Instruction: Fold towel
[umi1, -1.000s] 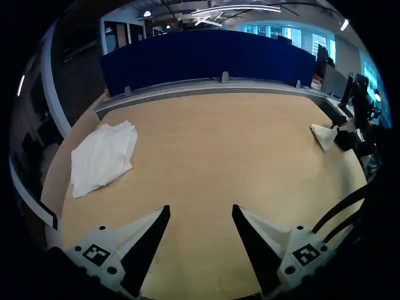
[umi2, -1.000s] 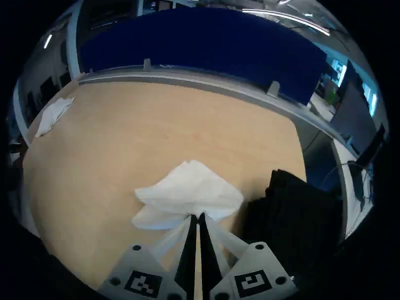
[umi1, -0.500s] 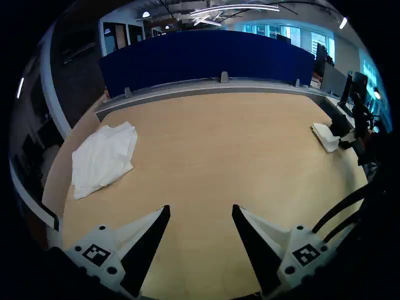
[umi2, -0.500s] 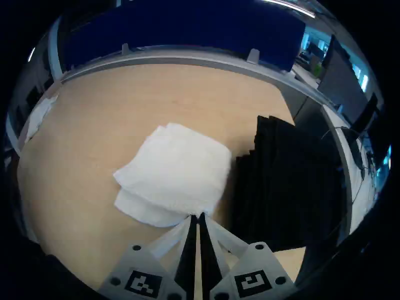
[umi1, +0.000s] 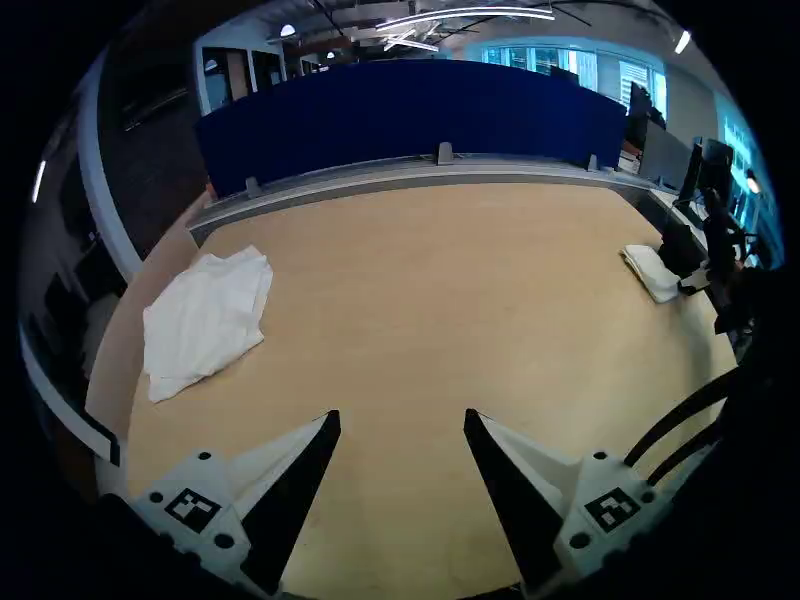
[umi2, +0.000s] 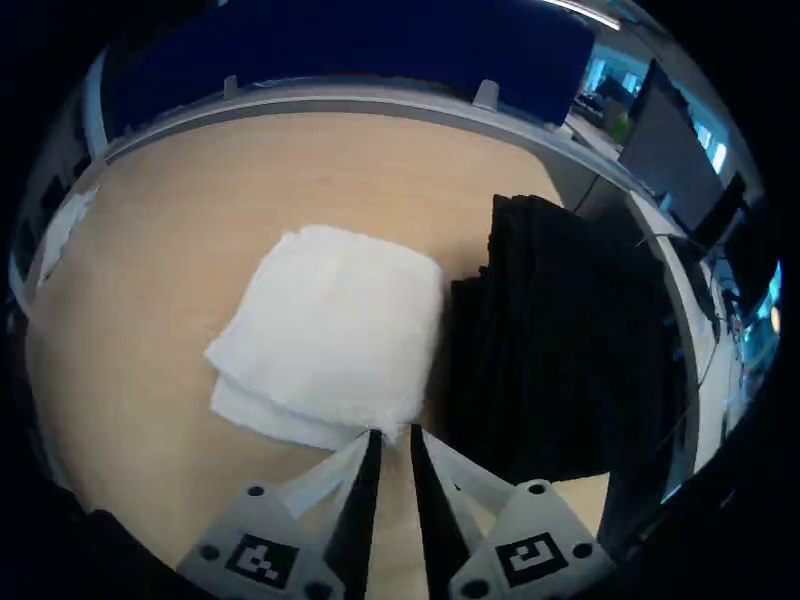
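Note:
A folded white towel (umi2: 330, 335) lies flat on the wooden table (umi2: 200, 200), right beside a stack of black cloth (umi2: 560, 340). My right gripper (umi2: 395, 433) is at the towel's near corner, its fingers parted by a narrow gap with the table showing between them. In the left gripper view the same folded towel (umi1: 650, 272) is small at the far right. A loose, unfolded white towel (umi1: 205, 318) lies at the table's left side, and it is a sliver at the left edge (umi2: 60, 225) in the right gripper view. My left gripper (umi1: 401, 413) hovers wide open over bare table, holding nothing.
A blue partition (umi1: 400, 115) on a grey rail (umi1: 400, 178) runs along the table's far edge. Monitors and dark equipment (umi1: 710, 200) stand past the right end. A black chair back (umi1: 690, 420) curves at the near right. Bare wood (umi1: 430, 290) spans the table's middle.
My right gripper lowered the folded towel flat beside the black stack and its fingers have parted slightly. The left gripper has barely moved.

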